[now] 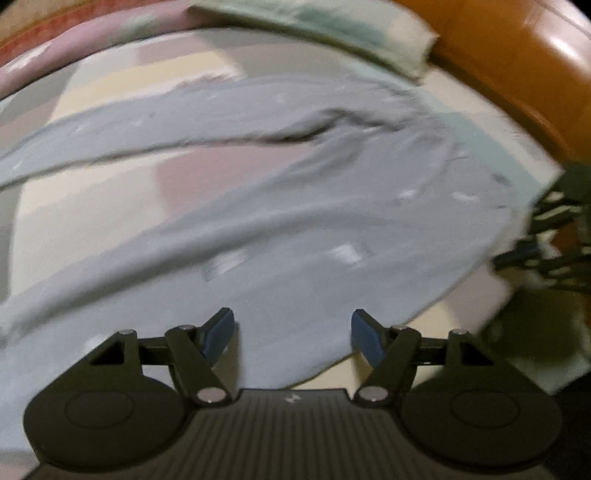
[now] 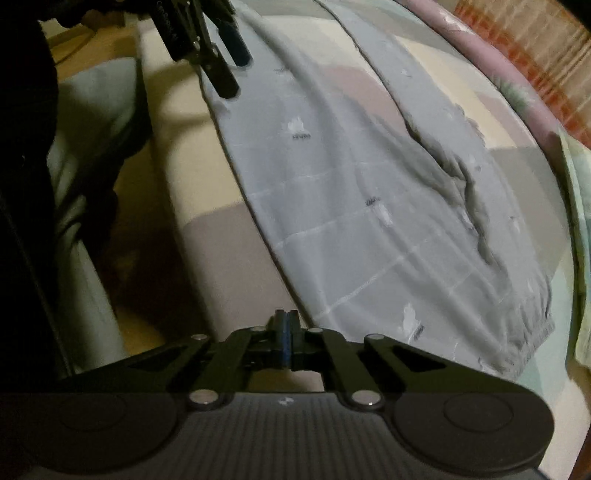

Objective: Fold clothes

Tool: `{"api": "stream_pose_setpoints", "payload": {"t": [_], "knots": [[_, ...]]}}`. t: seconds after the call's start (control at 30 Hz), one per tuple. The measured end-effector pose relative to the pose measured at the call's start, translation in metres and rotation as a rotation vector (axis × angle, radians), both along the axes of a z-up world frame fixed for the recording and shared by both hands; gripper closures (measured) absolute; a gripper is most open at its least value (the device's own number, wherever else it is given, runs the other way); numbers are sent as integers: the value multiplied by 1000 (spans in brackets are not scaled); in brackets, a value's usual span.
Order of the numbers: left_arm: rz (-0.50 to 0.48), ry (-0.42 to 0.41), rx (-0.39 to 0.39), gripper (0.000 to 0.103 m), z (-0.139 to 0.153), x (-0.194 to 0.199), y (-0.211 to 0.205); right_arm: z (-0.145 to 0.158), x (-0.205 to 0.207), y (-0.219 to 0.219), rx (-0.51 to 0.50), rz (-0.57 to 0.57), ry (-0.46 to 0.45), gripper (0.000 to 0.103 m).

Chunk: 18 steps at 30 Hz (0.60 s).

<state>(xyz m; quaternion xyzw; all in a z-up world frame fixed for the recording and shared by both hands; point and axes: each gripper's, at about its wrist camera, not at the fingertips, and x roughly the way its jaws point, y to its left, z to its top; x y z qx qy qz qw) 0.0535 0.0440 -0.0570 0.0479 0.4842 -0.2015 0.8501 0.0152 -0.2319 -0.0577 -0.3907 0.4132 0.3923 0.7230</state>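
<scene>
One garment is in play: a pair of pale grey-blue trousers [image 2: 369, 192] spread flat on a bed [image 2: 207, 236] whose cover is made of pastel blocks in cream, pink, grey and mint. Two legs can be counted in the left wrist view, running off toward the left with a strip of the cover showing between them; in the right wrist view the gathered, elasticated waistband lies at the lower right. The cloth carries a thin white grid and a repeated small white motif with a line of dark lettering under each one. At least four of these motifs show in the right wrist view, but the lettering is too small and smeared to read.

There are two hand-held grippers. The left hand-held gripper [image 1: 291, 338] hangs just above the trousers with its two blue-padded fingers spread wide and nothing between them. The right hand-held gripper [image 2: 284, 334] has its pads pressed together near the trousers' near edge; whether a bit of cloth is pinched there is hard to tell, though it looks empty.

One folded pastel cloth [image 1: 332, 29] lies at the far side of the bed beside an orange-brown wooden board [image 1: 517, 74]. A small white mark sits on each gripper body, not legible.
</scene>
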Motion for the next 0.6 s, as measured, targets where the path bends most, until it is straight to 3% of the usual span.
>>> {"api": "stream_pose_setpoints", "payload": {"t": [0.07,0.17,0.3,0.43,0.6], "knots": [[33,10,14,32,-5,-3,10,5,4,-3,26,-36,21,101],[26,72,-25,30,-3,-10,21,20,11,2,126,-83,15,94],[81,-17,23,29,10,-9,47,39,20,10,258,-143,7,91],[242,-42,27,30,2,8,88,32,30,63,318,-81,9,91],[253,-7,52,28,-12,-10,107,7,46,129,333,-61,48,90]]}}
